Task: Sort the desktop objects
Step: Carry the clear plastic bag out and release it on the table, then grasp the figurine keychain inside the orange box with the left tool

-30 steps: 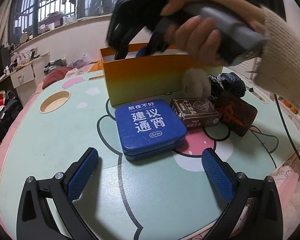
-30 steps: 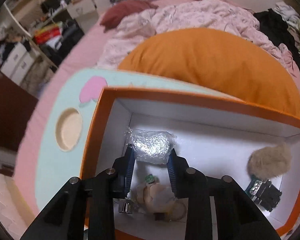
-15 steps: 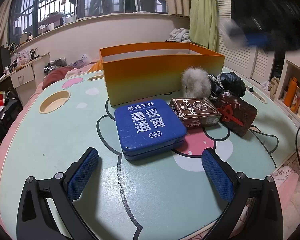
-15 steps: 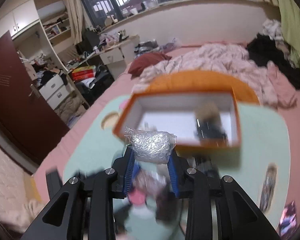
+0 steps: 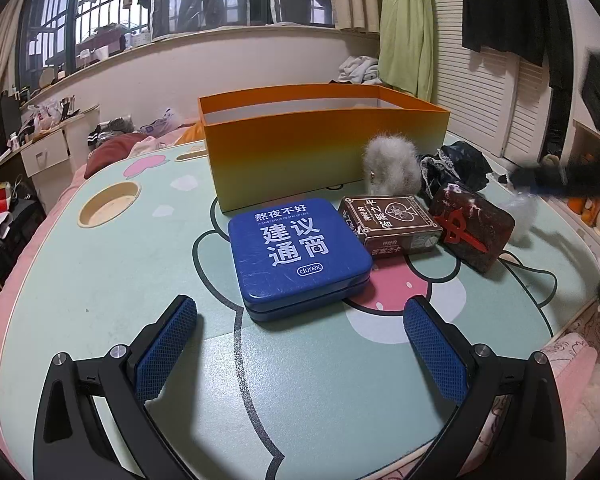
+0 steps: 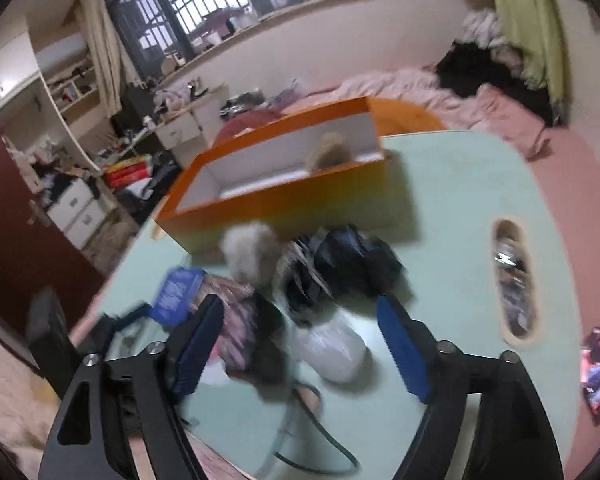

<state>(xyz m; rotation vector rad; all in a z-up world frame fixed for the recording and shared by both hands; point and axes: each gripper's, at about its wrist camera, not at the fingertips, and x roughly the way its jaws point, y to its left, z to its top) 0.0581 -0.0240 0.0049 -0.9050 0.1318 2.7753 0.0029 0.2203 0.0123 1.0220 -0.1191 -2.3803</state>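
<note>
Comparing with a second ago, the right gripper (image 6: 300,344) no longer clamps the crinkly plastic packet (image 6: 330,350); its jaws now stand apart above the packet, which lies on the table (image 6: 452,200) outside the orange box (image 6: 284,196). The left gripper (image 5: 300,344) remains spread and empty before the blue tin (image 5: 298,250). Judgement: that packet remains unsorted.

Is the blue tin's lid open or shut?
Shut. The blue tin lies flat on the table, lid seated evenly on its base all around.
</note>
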